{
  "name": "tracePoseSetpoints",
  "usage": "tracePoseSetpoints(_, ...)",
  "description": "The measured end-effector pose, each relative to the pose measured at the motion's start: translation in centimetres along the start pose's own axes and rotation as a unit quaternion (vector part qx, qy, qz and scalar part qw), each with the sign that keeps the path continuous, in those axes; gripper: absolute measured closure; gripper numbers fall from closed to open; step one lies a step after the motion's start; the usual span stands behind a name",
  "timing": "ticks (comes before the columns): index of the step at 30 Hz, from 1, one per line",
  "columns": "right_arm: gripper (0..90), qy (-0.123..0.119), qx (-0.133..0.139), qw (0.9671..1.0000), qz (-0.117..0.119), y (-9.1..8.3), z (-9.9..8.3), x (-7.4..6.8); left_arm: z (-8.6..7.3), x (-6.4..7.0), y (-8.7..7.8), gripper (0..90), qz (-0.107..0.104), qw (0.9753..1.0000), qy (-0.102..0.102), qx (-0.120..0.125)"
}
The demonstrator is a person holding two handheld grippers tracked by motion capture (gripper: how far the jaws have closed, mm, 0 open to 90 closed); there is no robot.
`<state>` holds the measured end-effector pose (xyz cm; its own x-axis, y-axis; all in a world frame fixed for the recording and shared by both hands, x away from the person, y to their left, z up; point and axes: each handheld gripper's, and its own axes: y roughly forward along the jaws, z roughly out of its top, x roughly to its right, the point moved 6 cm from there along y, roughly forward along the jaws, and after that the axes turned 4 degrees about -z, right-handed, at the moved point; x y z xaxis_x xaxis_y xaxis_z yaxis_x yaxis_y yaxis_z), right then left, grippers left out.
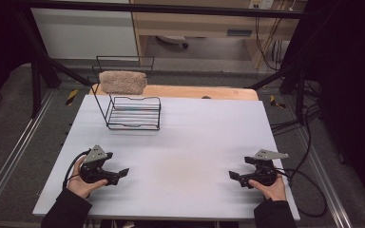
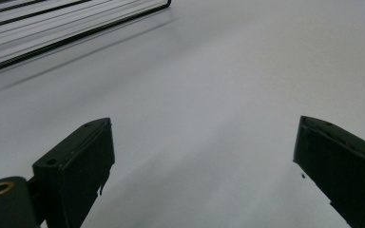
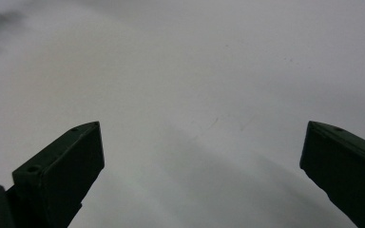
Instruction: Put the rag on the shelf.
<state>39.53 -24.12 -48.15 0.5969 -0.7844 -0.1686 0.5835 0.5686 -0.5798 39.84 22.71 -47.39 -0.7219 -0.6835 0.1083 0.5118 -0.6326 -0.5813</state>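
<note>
A black wire rack (image 1: 133, 111) stands at the back left of the white table (image 1: 190, 137), and a beige folded towel (image 1: 122, 81) hangs over its tall rear frame. My left gripper (image 1: 122, 174) rests low at the front left, held in a hand, its jaws wide apart with nothing between them. In the left gripper view the gripper (image 2: 202, 156) points over bare table, with the wire rack (image 2: 62, 28) at the upper left. My right gripper (image 1: 232, 176) sits at the front right, open and empty. The right gripper view has the gripper (image 3: 202, 159) over plain white surface.
A wooden board edge (image 1: 204, 91) shows behind the table. Black frame bars (image 1: 38, 71) and cables (image 1: 304, 156) run along both sides. The table's front edge (image 1: 171, 216) lies just below both hands.
</note>
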Motion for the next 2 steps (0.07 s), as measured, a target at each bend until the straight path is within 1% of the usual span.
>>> tracePoseSetpoints(2,1.4,-0.001,0.001,1.0000,0.000,-0.02,0.01,0.01,-0.04,-0.02,0.00,6.2,0.000,1.0000,0.000,-0.001)
